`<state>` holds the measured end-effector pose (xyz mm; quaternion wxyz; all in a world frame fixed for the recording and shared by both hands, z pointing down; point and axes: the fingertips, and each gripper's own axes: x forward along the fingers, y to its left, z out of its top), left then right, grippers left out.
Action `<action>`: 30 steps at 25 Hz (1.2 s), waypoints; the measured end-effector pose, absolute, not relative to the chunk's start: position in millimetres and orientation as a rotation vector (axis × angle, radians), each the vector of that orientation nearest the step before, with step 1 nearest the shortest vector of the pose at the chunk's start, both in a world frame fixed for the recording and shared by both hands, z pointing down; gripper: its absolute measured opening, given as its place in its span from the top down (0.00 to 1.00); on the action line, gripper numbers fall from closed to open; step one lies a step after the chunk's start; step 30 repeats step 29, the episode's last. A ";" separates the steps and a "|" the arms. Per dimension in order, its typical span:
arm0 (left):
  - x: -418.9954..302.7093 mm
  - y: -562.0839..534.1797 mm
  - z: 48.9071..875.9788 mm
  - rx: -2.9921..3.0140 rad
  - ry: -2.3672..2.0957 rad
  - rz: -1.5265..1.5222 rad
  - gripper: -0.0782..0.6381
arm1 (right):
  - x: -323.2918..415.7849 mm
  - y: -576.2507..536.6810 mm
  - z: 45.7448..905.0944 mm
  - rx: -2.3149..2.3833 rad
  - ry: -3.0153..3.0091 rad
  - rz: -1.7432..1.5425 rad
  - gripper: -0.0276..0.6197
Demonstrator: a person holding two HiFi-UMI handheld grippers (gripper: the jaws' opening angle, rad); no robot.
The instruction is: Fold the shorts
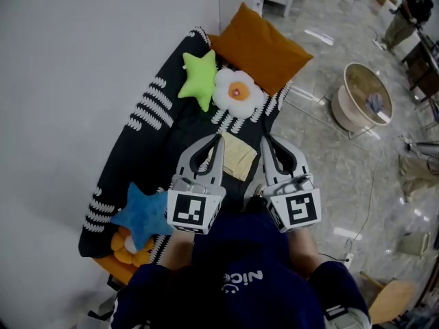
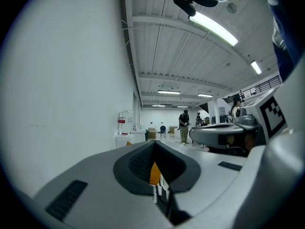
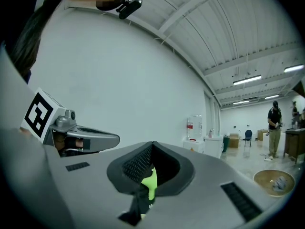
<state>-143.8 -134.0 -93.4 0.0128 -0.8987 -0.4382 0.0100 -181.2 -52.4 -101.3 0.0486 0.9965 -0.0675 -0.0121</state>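
- Head view: the left gripper [image 1: 215, 141] and the right gripper [image 1: 267, 142] are held side by side, level, over a black blanket [image 1: 154, 149] with white stripes.
- Both pairs of jaws are pressed together with nothing between them.
- The pale yellow shorts [image 1: 239, 156] lie flat on the blanket in the gap between the two grippers, touched by neither.
- Beyond the shorts sit a green star cushion [image 1: 199, 77], a fried-egg cushion [image 1: 237, 92] and an orange pillow [image 1: 260, 48].
- A blue star cushion [image 1: 142, 213] lies beside the left gripper, and a round cream basket [image 1: 362, 98] stands on the floor to the right.
- Left gripper view: the left gripper [image 2: 155, 144] has its jaws closed tip to tip and empty.
- Through the opening behind the tips show a sliver of the orange pillow [image 2: 154, 173] and the striped blanket [image 2: 160, 189].
- The right gripper [image 2: 224, 132] shows alongside, and a person [image 2: 184, 126] stands far off.
- Right gripper view: the right gripper [image 3: 152, 145] is likewise closed on nothing.
- The green star cushion [image 3: 151, 182] fills the opening, the left gripper [image 3: 83, 138] is at the left, and the round cream basket [image 3: 276, 181] is low at the right.
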 end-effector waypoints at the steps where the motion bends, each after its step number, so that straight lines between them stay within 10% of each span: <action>1: -143.4 -133.7 -94.7 -2.799 -1.358 0.043 0.89 | -181.2 -51.7 -99.5 3.031 -0.205 -0.025 0.94; 30: -117.9 -148.3 -99.9 -2.865 -1.294 0.089 0.89 | -159.1 -59.4 -97.1 2.951 -0.145 -0.059 0.95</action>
